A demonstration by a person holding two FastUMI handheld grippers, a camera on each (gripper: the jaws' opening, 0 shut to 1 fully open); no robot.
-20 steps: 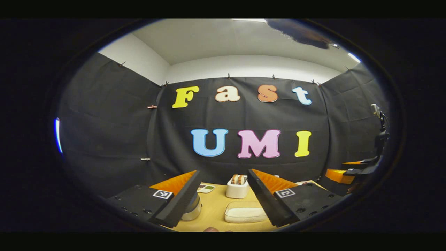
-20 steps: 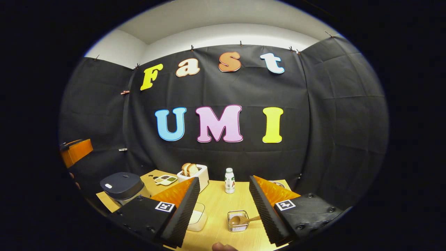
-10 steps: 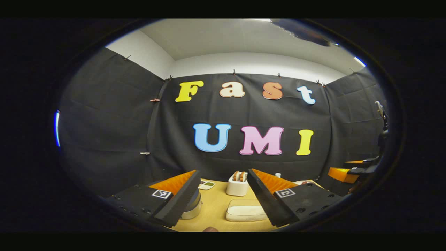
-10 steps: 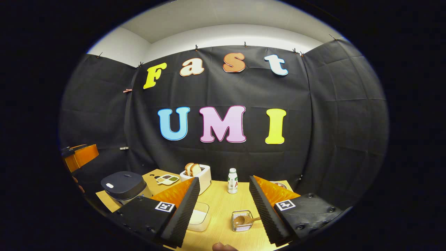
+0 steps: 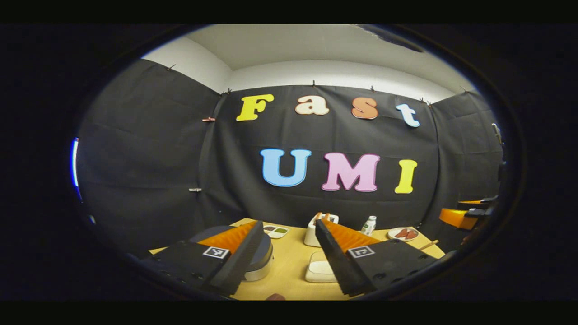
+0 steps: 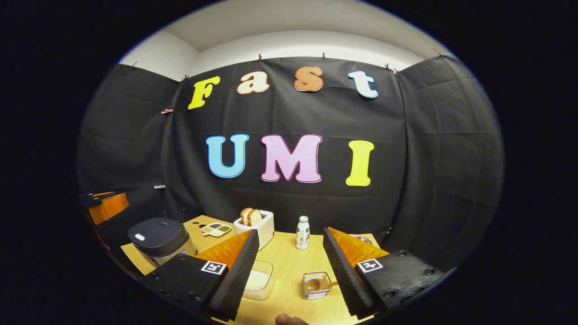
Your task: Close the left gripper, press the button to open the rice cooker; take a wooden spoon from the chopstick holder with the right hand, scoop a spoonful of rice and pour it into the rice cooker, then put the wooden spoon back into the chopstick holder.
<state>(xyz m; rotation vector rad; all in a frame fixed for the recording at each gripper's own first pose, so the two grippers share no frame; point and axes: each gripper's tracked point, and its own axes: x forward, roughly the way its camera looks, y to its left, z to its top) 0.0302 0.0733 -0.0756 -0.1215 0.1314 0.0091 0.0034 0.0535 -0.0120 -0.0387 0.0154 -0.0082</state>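
While both hand-held grippers gape empty, the wooden spoon (image 6: 317, 285) rests in the chopstick holder (image 6: 313, 291).

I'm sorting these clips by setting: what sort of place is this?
Most likely a staged kitchen tabletop inside a recording booth, not a real kitchen. A wooden table carries a closed rice cooker, a toaster with bread, and a wire holder with a wooden spoon, all backed by black cloth walls.

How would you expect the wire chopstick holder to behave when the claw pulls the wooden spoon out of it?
The chopstick holder looks like thin open wire, so it is probably light and may slide or tip on the smooth table. The wooden spoon leans over its rim, so it could catch and drag the holder along.
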